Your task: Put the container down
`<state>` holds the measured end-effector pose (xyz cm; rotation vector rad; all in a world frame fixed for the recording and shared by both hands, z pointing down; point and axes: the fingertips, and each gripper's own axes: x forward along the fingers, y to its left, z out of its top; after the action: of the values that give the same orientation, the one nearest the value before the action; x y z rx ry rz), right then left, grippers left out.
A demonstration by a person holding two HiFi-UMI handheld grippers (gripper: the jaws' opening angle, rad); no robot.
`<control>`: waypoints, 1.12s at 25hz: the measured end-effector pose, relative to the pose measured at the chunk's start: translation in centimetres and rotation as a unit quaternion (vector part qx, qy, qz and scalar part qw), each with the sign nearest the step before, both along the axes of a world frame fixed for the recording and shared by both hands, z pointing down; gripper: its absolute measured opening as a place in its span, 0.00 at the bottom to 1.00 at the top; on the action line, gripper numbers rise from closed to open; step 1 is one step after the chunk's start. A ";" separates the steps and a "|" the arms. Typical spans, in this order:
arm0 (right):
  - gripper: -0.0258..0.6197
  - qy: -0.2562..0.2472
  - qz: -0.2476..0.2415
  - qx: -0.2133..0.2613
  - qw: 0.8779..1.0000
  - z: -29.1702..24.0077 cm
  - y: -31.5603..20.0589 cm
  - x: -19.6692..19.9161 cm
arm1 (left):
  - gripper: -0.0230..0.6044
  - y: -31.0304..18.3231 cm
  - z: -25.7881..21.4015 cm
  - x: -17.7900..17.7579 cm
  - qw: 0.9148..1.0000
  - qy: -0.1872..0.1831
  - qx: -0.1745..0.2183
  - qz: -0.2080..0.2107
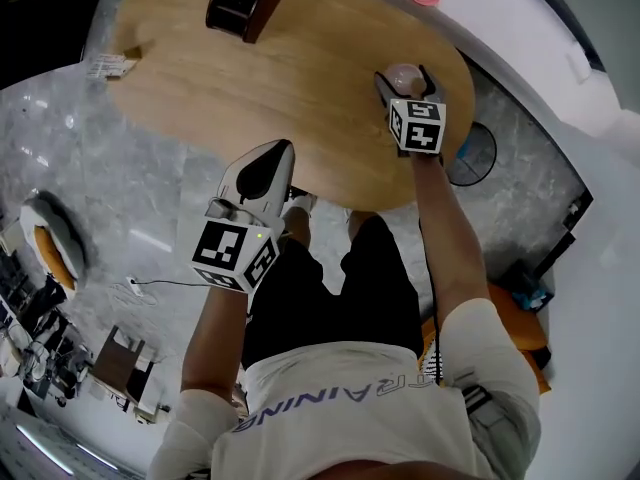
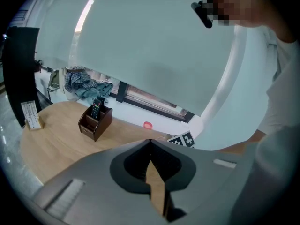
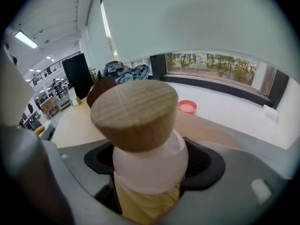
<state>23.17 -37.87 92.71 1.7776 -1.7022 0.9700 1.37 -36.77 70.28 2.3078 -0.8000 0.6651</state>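
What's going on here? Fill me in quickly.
A person stands at a round wooden table with a gripper in each hand. The right gripper is shut on a container with a wooden stopper, over the table near its right edge. Whether the container touches the top can't be told. The left gripper is shut and empty, just off the table's near edge.

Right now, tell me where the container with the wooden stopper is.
In the head view, the container is clamped in the right hand-held gripper, over the wooden table near its right edge.
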 end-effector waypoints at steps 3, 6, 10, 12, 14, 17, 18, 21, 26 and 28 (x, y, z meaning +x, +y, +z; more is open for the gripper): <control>0.68 0.006 -0.003 -0.006 1.000 1.1 -0.2 -0.1 | 0.04 0.6 0.9 -1.1 1.000 -0.009 -0.008 -0.006; 0.68 0.014 -0.016 -0.011 1.000 1.9 -0.4 -0.5 | 0.04 0.6 1.8 -1.4 1.000 -0.014 -0.013 -0.019; 0.68 0.025 -0.020 -0.024 0.999 3.0 0.2 -0.6 | 0.04 0.4 1.9 -0.9 1.000 -0.007 -0.012 -0.021; 0.68 0.035 -0.024 -0.027 0.999 3.2 0.6 -0.8 | 0.04 0.4 1.8 -0.8 1.000 -0.005 -0.011 -0.020; 0.68 0.041 -0.028 -0.027 0.998 3.3 0.6 -0.8 | 0.04 0.5 1.6 -0.7 1.000 -0.004 -0.011 -0.019; 0.68 0.038 -0.027 -0.035 0.998 3.3 0.7 -0.8 | 0.04 0.7 1.1 -0.6 1.000 -0.005 -0.011 -0.015; 0.69 0.033 -0.026 -0.038 0.998 3.2 0.8 -0.8 | 0.04 0.8 0.9 -0.6 1.000 -0.004 -0.010 -0.013; 0.71 0.024 -0.016 -0.040 0.999 2.5 1.2 -0.6 | 0.04 1.1 0.1 -0.5 1.000 -0.002 -0.007 -0.008; 0.71 0.023 -0.004 -0.020 1.000 -1.1 3.0 0.0 | 0.04 1.3 -2.2 -0.3 1.000 0.008 0.002 -0.002; 0.67 0.013 -0.002 -0.011 1.000 -3.3 4.4 -0.2 | 0.04 1.6 -3.5 -0.4 1.000 0.014 0.006 -0.001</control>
<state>22.95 -33.49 89.43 1.7646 -1.6723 0.9564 1.00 -35.17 66.82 2.3224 -0.7962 0.6272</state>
